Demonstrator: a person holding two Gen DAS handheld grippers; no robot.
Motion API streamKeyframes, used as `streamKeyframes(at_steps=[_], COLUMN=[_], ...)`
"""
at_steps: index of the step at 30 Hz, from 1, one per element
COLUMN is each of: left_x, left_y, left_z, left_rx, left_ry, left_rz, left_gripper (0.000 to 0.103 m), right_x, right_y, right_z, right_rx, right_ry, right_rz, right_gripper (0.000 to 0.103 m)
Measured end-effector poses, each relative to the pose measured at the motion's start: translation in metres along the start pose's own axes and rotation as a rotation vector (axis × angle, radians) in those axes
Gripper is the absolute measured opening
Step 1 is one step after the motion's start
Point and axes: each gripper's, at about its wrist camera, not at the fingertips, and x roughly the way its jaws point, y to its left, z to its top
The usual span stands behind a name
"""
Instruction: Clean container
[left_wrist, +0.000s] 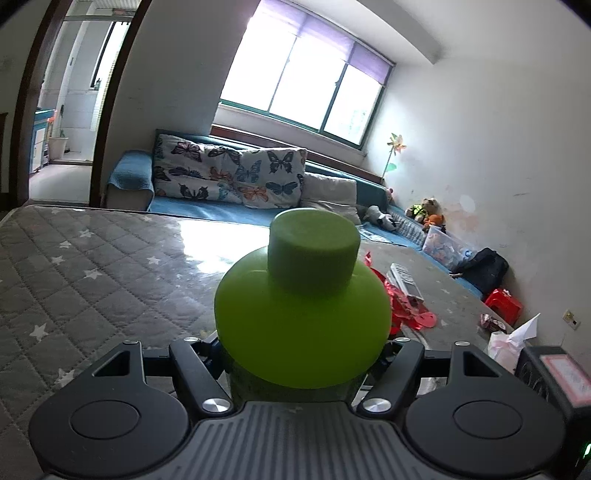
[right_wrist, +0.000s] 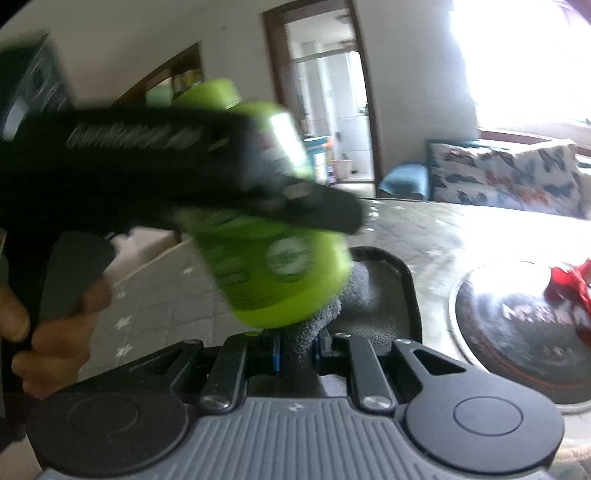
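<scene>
Left gripper (left_wrist: 301, 354): clamping green container (left_wrist: 303, 317) mid-body, cap pointing away.
Right gripper (right_wrist: 297, 343): pinching grey cloth (right_wrist: 325, 314), touching the container's bottom corner.
Axis: container tilting, cap up-left.

Matte black linkage arms on the left gripper (left_wrist: 301, 354), pinned with round silver screws, flanked by two black round housings and fronted by a grey ribbed plate, a small green light glowing at the far right edge. Same build on the right gripper (right_wrist: 297, 341), plus blue pads (right_wrist: 276, 350) inside the jaws. Blurred black body with pale lettering and a grey trigger, wrapped by a bare hand (right_wrist: 48, 332).
</scene>
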Motion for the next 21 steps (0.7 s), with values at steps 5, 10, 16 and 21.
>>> streamKeyframes(at_steps=[5,10,16,21], left_x=[-0.001,-0.001,-0.001,0.003], left_y=[0.000,0.004,0.010,0.022], left_z=[0.002,0.003,0.004,0.002], left_rx=[0.006,0.005,0.000,-0.015], left_ry=[0.007,0.009,0.003,0.009], left_rz=[-0.020,-0.008,0.022,0.077], left_gripper=[0.073,0.073,0.072,0.072], right_x=[-0.004,-0.008,-0.012,-0.010], right_y=[0.005,0.011,0.015,-0.001], right_z=[-0.004,-0.008,-0.012,-0.007], right_rx=[-0.034,-0.067,-0.093,0.034], right_ry=[-0.009,-0.017,-0.026,-0.014], right_rz=[0.000,0.001,0.000,0.018], right_gripper=[0.015,0.015,0.015,0.015])
